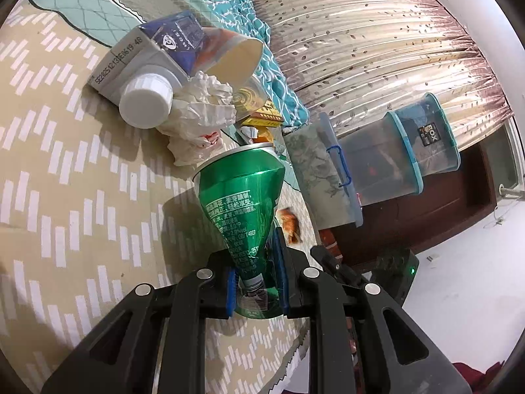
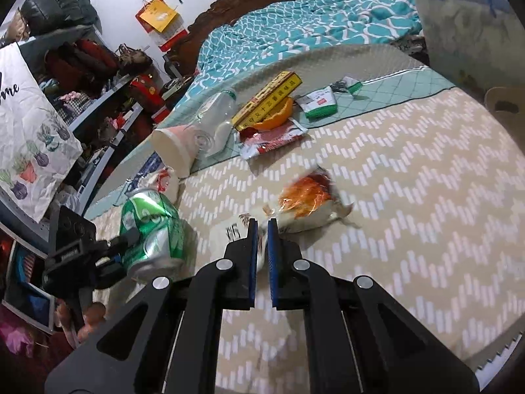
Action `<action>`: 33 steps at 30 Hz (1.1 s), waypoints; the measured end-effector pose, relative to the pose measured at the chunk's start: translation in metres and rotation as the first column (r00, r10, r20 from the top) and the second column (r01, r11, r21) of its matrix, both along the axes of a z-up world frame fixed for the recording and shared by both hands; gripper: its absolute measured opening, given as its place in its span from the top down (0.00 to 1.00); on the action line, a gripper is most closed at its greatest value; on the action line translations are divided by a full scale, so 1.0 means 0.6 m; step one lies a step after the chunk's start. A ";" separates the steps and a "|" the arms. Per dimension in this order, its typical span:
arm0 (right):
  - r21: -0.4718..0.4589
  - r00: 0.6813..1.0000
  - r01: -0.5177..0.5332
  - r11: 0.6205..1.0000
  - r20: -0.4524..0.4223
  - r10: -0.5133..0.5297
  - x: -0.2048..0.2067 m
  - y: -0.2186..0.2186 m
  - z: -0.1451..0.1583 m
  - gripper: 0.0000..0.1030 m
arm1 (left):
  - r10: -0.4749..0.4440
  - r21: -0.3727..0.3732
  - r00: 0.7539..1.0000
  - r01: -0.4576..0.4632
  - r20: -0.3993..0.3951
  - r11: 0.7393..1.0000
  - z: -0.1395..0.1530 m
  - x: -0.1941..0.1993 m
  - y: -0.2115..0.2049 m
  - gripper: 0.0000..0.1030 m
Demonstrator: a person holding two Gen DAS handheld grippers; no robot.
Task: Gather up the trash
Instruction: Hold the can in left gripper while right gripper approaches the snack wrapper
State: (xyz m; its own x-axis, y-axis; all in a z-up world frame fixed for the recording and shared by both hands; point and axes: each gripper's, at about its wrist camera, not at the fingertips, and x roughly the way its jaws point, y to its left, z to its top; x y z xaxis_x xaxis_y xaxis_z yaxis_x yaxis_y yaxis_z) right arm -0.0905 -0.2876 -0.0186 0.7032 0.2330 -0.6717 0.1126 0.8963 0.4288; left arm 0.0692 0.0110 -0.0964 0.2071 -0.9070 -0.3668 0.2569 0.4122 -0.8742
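Your left wrist camera sits low over the beige zigzag-patterned bed cover, facing the leaf-print curtain. Your right wrist camera looks across the bed toward the headboard. Both share the crushed green aluminium can, seen close.

The left tool is matte black plastic, built from angular linkage arms with long teardrop cut-outs. Four round silver pivot pins sit across its arms. Each finger carries a flat blue pad on its inner face, ribbed along the edge. Seen from the right wrist view, its body is a boxy black block with round embossed marks and a line of raised lettering too small to read.

The right tool has the same make: black arms, the same cut-outs, four silver pins and two straight blue pads. Thin pale rods run beneath the arms.
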 end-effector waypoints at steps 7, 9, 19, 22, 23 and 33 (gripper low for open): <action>0.067 0.999 0.052 0.996 -0.015 -0.051 -0.015 -0.035 -0.014 0.89 | -0.002 0.007 1.000 0.002 0.007 1.000 0.001 0.000 0.000 0.83; 0.118 0.998 0.069 0.991 -0.025 -0.066 -0.016 -0.045 -0.021 0.89 | -0.002 0.010 1.000 0.002 0.011 1.000 0.003 -0.002 -0.003 0.83; 0.168 0.993 0.118 0.979 -0.003 -0.119 -0.036 -0.062 -0.024 0.20 | -0.009 0.018 1.000 0.009 0.021 1.000 0.008 -0.001 -0.008 0.83; 0.180 0.993 0.117 0.977 -0.036 -0.112 -0.031 -0.063 -0.036 0.20 | -0.011 0.024 1.000 0.010 0.027 1.000 0.009 -0.002 -0.010 0.83; 0.191 0.993 0.119 0.974 -0.047 -0.111 -0.029 -0.064 -0.042 0.20 | -0.011 0.025 1.000 0.010 0.028 1.000 0.011 -0.003 -0.011 0.83; 0.235 0.993 0.120 0.965 -0.047 -0.112 -0.024 -0.069 -0.050 0.25 | -0.051 0.045 0.998 0.050 0.038 0.998 0.024 0.005 -0.039 0.87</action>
State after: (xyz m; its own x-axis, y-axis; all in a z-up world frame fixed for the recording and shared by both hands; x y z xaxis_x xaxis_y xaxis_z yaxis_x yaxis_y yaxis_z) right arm -0.1050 -0.3291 -0.0488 0.7129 0.3061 -0.6309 0.2279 0.7498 0.6213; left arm 0.0723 -0.0122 -0.0822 0.1763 -0.8996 -0.3995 0.3116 0.4360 -0.8443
